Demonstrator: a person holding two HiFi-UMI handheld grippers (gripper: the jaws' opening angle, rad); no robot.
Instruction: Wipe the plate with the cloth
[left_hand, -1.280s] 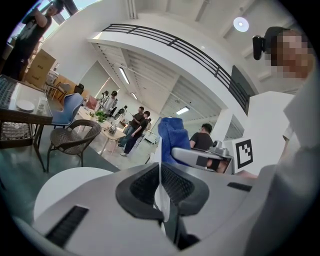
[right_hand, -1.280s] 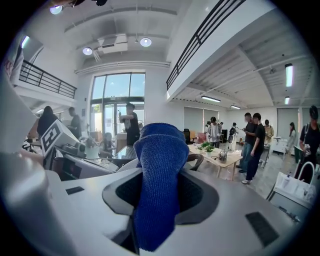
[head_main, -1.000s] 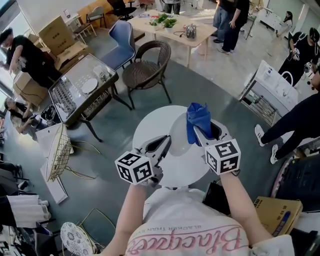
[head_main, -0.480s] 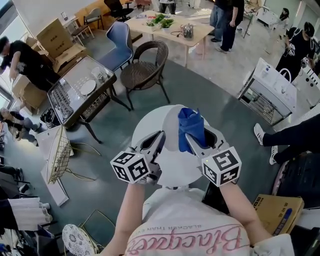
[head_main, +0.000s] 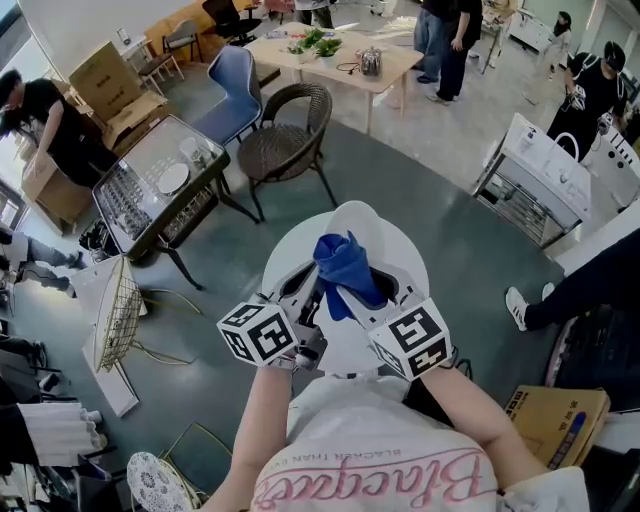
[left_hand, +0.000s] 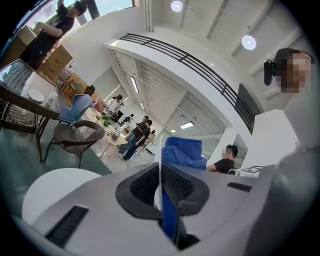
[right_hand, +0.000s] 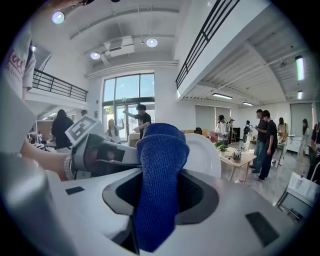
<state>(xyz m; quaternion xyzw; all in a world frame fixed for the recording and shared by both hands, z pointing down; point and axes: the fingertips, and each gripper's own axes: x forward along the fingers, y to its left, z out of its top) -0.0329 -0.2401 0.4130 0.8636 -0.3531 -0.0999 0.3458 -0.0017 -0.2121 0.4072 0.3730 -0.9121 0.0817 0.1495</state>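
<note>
Head view: the left tool (head_main: 306, 288) is clamped on the rim of a white plate (head_main: 372, 232), which is held on edge above a round white table (head_main: 283, 252). The right tool (head_main: 352, 298) grips a blue cloth (head_main: 343, 262) lying against the plate's face. Left gripper view: jaws closed on the thin plate rim, cloth just behind it. Right gripper view: jaws pinched on the cloth, plate directly beyond.
</note>
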